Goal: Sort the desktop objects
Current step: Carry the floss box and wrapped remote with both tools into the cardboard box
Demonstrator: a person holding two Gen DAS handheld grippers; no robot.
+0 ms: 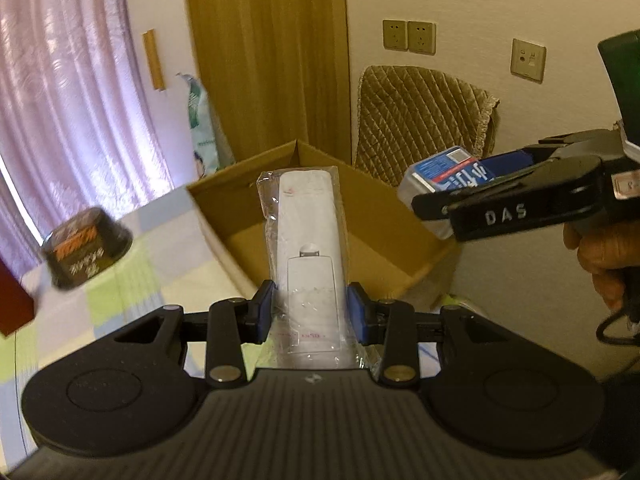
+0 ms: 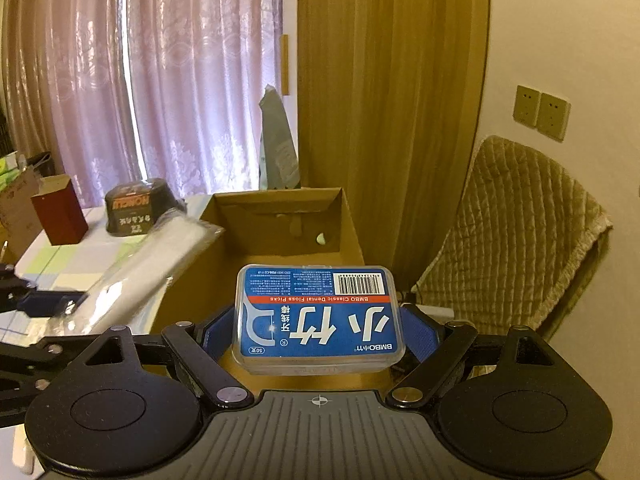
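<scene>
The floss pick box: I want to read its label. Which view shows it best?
The right wrist view: the floss pick box faces the camera, label and barcode sharp. The left wrist view shows only its corner behind the right gripper.

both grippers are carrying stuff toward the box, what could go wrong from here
1. The left gripper pinches only the lower end of the plastic-wrapped white remote; the slick wrap could let it slide or tip out before it is over the cardboard box.
2. The right gripper with the blue floss pick case is heading for the same box, so the two loads may collide.
3. The box's right side seems to overhang the table, so a hard drop might tip it.
</scene>
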